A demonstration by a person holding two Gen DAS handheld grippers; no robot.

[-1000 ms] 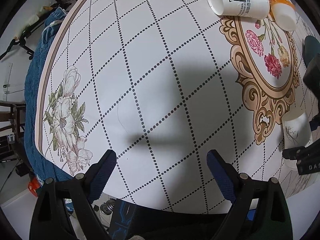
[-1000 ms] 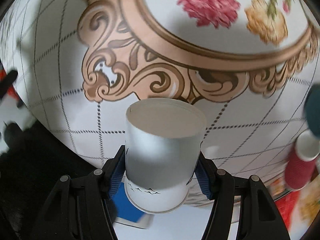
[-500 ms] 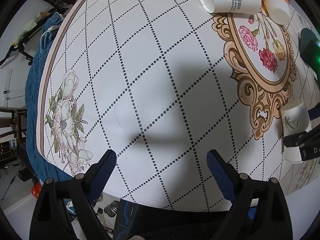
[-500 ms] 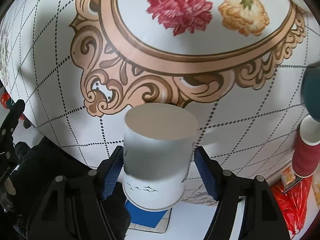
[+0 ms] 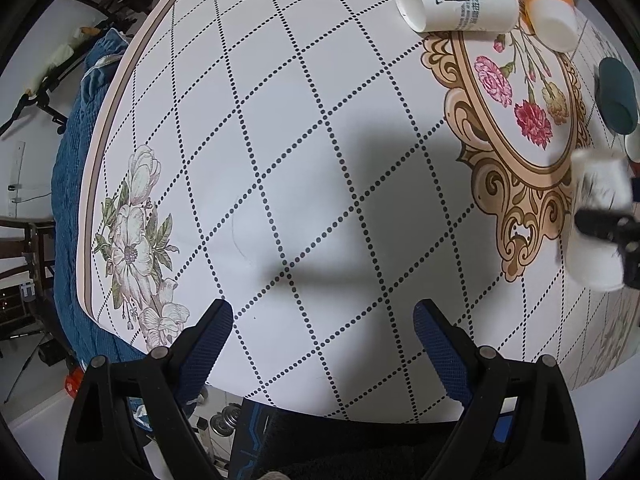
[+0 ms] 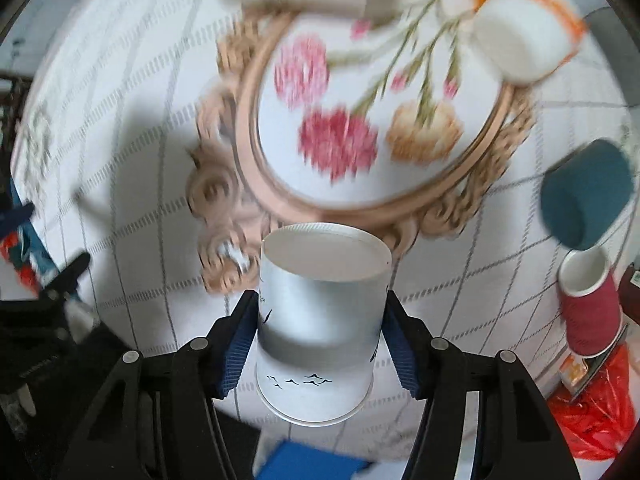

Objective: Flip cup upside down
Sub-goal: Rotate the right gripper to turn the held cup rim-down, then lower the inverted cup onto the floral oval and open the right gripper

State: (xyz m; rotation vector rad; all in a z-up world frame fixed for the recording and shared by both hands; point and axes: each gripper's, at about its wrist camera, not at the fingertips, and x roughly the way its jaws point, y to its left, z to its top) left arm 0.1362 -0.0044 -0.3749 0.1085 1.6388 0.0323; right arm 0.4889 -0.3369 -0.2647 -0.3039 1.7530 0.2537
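Observation:
My right gripper (image 6: 320, 334) is shut on a white paper cup (image 6: 320, 332) with small black bird marks. The cup's closed base points away from me and its rim points back toward me. It hangs above the table's near edge, by the gold scroll frame (image 6: 224, 200). In the left wrist view the same cup (image 5: 596, 232) shows blurred at the far right, in the black right gripper. My left gripper (image 5: 322, 332) is open and empty above the table's front edge.
The round table (image 5: 280, 120) has a white dotted-grid cloth. A white cup (image 5: 456, 2) lies on its side at the back, next to an orange-rimmed cup (image 5: 550, 16). A teal cup (image 6: 586, 196) and a red cup (image 6: 590, 304) stand at the right.
My right gripper has lifted and tilted with the cup, so more of the table's far side shows; the view is motion-blurred. My left gripper has barely moved.

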